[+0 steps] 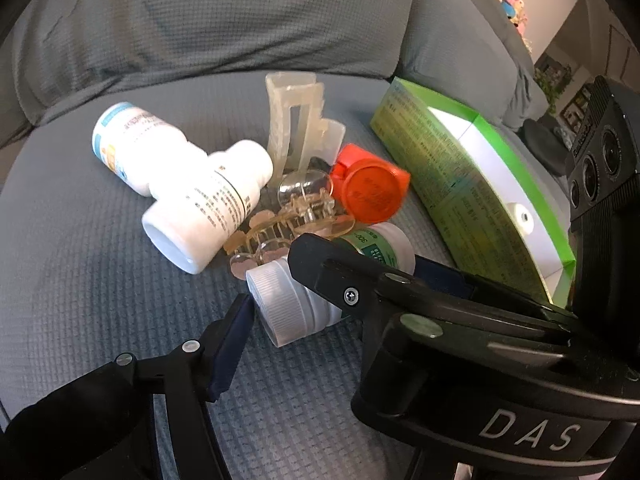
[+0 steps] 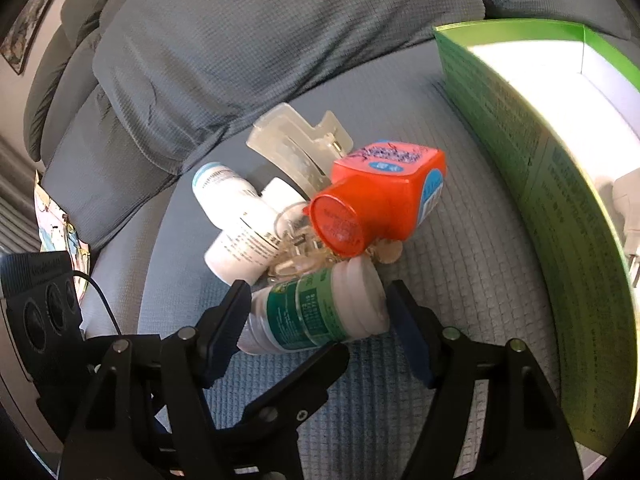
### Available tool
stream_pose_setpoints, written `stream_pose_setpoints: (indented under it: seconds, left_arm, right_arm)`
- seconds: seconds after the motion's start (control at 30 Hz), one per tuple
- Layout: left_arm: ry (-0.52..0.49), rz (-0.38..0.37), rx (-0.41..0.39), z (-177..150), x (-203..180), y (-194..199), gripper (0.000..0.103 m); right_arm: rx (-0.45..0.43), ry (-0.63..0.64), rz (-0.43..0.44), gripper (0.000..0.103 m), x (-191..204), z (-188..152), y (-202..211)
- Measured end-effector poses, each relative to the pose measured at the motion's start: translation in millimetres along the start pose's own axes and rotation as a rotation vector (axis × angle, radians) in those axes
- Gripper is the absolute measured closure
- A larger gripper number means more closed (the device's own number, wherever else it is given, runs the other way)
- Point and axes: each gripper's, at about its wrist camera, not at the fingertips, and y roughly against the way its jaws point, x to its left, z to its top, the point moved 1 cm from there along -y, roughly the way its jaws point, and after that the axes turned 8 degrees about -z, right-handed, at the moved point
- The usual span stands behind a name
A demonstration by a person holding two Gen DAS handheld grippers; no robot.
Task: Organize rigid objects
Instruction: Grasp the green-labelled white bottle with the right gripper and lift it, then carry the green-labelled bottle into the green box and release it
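A small white bottle with a green label point(image 1: 372, 248) point(image 2: 316, 316) lies on its side on the grey sofa cushion point(image 1: 100, 280). My right gripper point(image 2: 318, 304) is shut on it end to end, blue pads against cap and base. Its black finger point(image 1: 340, 276) crosses over the bottle in the left wrist view and hides my left gripper's right finger. My left gripper point(image 1: 320, 300) straddles the same bottle with its jaws apart. Its left pad point(image 1: 236, 336) sits just beside the ribbed cap point(image 1: 280, 308), and its other finger point(image 2: 312, 372) shows below the bottle.
Behind the bottle lie two larger white bottles point(image 1: 132, 140) point(image 1: 208, 208), an orange bottle point(image 2: 384, 200), a translucent claw clip point(image 1: 296, 120) and a clear flower clip point(image 1: 280, 224). An open green box point(image 2: 540, 184) stands to the right. The sofa back point(image 2: 280, 40) rises behind.
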Motion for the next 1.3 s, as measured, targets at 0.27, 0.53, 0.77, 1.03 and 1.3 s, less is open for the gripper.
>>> stream_pose_setpoints:
  seconds: [0.27, 0.53, 0.77, 1.03, 1.3]
  left_arm:
    - [-0.014, 0.002, -0.048, 2.7, -7.4, 8.9, 0.037]
    - [-0.037, 0.006, -0.104, 1.7, -11.7, 27.9, 0.037]
    - [-0.052, 0.01, -0.147, 2.1, -16.6, 38.3, 0.037]
    - [-0.065, 0.008, -0.167, 2.4, -22.6, 42.6, 0.037]
    - [-0.075, 0.004, -0.181, 3.1, -29.6, 43.0, 0.037]
  right_arm:
    - [-0.051, 0.033, -0.005, 0.033, 11.5, 4.5, 15.0]
    - [-0.105, 0.063, -0.004, 0.034, 19.6, 4.8, 30.8]
    - [-0.154, 0.083, -0.005, 0.033, 26.6, 5.2, 45.0]
    - [-0.178, 0.087, -0.007, 0.033, 27.1, 4.5, 52.8]
    - [-0.197, 0.082, -0.008, 0.033, 25.1, 3.8, 59.5]
